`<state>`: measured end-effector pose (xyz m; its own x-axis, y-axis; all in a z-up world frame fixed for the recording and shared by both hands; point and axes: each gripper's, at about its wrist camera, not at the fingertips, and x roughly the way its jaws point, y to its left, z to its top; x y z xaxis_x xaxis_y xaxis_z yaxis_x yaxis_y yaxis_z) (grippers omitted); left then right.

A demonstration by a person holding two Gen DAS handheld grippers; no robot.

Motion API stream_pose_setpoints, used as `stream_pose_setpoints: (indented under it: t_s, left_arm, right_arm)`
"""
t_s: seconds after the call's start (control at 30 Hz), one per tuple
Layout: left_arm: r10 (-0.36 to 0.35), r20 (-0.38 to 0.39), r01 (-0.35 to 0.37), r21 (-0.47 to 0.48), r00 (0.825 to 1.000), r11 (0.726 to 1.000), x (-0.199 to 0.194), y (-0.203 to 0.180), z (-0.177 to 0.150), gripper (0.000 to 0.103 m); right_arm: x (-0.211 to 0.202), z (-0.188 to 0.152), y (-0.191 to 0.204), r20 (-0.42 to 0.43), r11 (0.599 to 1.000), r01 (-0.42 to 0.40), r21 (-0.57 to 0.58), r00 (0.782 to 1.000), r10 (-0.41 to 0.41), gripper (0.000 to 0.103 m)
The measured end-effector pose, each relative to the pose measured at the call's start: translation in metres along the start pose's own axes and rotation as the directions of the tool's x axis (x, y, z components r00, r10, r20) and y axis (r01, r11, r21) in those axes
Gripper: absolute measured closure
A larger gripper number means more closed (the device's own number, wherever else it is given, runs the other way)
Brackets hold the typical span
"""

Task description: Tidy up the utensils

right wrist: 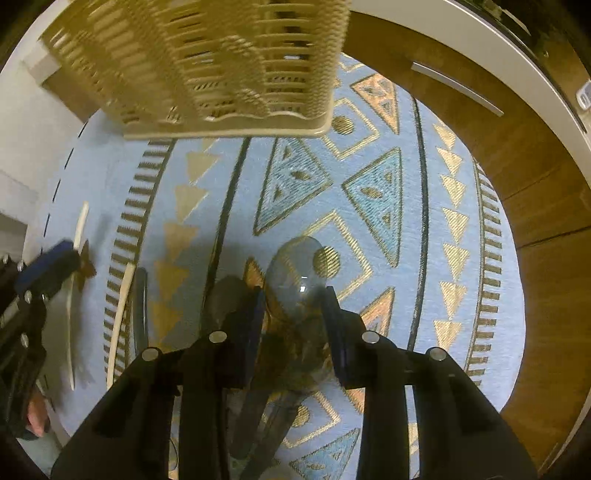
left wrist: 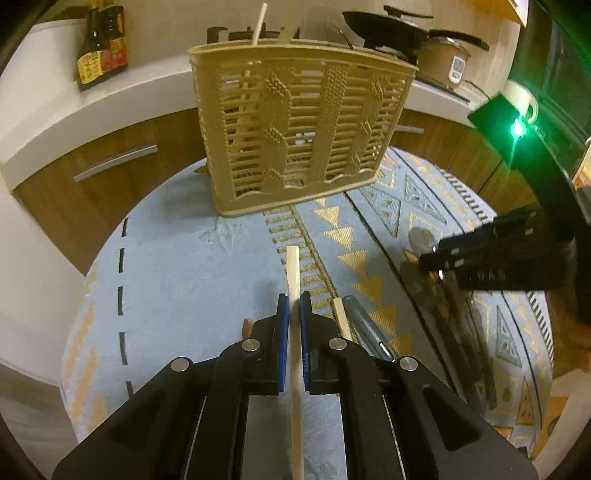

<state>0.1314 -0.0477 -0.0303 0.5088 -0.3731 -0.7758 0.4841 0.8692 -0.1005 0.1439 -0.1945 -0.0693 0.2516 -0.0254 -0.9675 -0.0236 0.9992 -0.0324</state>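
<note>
My left gripper (left wrist: 294, 301) is shut on a cream chopstick (left wrist: 292, 266), held above the blue patterned cloth (left wrist: 177, 273). A beige slatted utensil basket (left wrist: 295, 125) stands ahead with one cream stick (left wrist: 258, 26) upright in it. A second chopstick (left wrist: 341, 319) and a metal handle (left wrist: 365, 325) lie to the right. My right gripper (right wrist: 295, 299) is open, its jaws on either side of a metal spoon (right wrist: 295, 266) that lies on the cloth. The basket (right wrist: 207, 62) is above it. The left gripper (right wrist: 48, 269) shows at the left edge of the right wrist view.
Sauce bottles (left wrist: 101, 48) stand on the white counter at the back left. Pans (left wrist: 391, 26) and a pot (left wrist: 443, 55) sit behind the basket. Wooden cabinet fronts with metal handles (left wrist: 114, 162) surround the round table. More dark utensils (left wrist: 454, 332) lie at the right.
</note>
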Motion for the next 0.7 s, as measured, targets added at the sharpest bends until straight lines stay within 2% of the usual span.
stream_pose_setpoints:
  t_s: [0.13,0.3,0.57,0.7]
  left_arm:
    - [-0.016,0.042,0.017,-0.038,0.999,0.999,-0.015,0.011,0.0,0.099]
    - [-0.031,0.096,0.037,-0.066,0.995,0.997,-0.033,0.021,0.004,0.099]
    - [-0.044,0.193,0.059,-0.071,0.98,0.996,-0.05,0.015,0.011,0.099]
    - [-0.05,0.257,0.071,-0.074,0.965,0.995,-0.061,0.013,0.014,0.099]
  right_arm:
    - [0.001,-0.003,0.006,0.001,1.0,-0.021,0.005,1.0,0.021,0.075]
    - [-0.004,-0.006,-0.006,0.029,0.998,-0.063,0.01,0.998,0.063,0.075]
    - [-0.044,-0.017,-0.012,0.183,0.998,-0.037,-0.05,0.982,0.046,0.076]
    - [-0.061,-0.029,-0.016,0.246,0.994,-0.079,-0.072,0.965,0.094,0.076]
